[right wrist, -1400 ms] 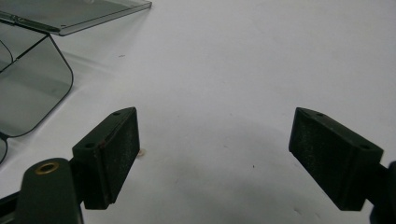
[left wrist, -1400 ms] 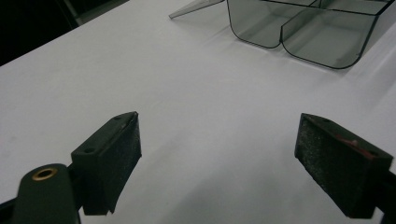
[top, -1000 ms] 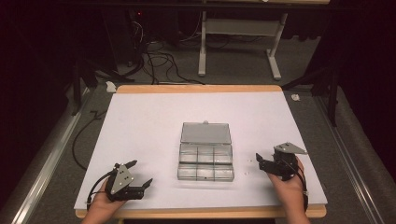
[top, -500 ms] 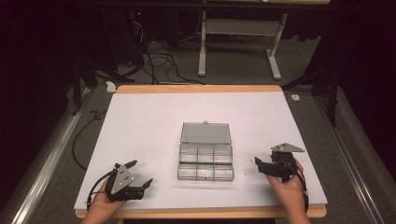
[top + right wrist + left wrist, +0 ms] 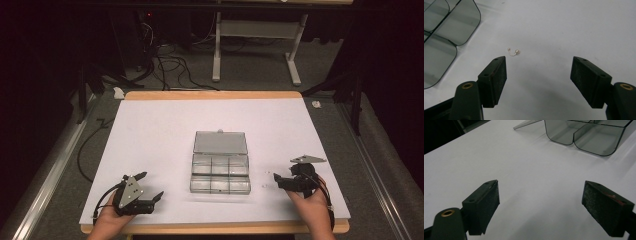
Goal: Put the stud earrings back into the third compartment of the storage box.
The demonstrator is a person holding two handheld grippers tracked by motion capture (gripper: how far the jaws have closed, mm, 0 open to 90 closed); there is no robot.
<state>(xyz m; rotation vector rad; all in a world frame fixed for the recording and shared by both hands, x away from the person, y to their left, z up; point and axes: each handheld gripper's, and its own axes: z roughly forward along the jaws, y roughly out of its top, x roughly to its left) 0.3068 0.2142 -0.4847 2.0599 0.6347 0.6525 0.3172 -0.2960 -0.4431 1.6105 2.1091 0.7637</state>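
Note:
A clear plastic compartment box (image 5: 220, 177) lies mid-table with its lid (image 5: 220, 143) folded back flat. My left gripper (image 5: 151, 185) rests near the front left, open and empty, pointing toward the box (image 5: 586, 135) ahead. My right gripper (image 5: 276, 181) is right of the box, open, with nothing between its fingers. In the right gripper view a tiny curved metal piece with two small beads (image 5: 513, 52) lies on the white surface just beyond the open right gripper (image 5: 539, 77), closer to the left finger (image 5: 495, 77). The box corner (image 5: 444, 37) shows at the upper left.
The white tabletop (image 5: 165, 130) has a wooden edge along the front (image 5: 215, 229) and back. Behind the table are a desk frame (image 5: 255, 30) and cables (image 5: 165, 65) on the floor. A rail (image 5: 50, 165) runs along the left side.
My right gripper has shifted slightly toward the box and the front edge. The left gripper and the box have stayed put.

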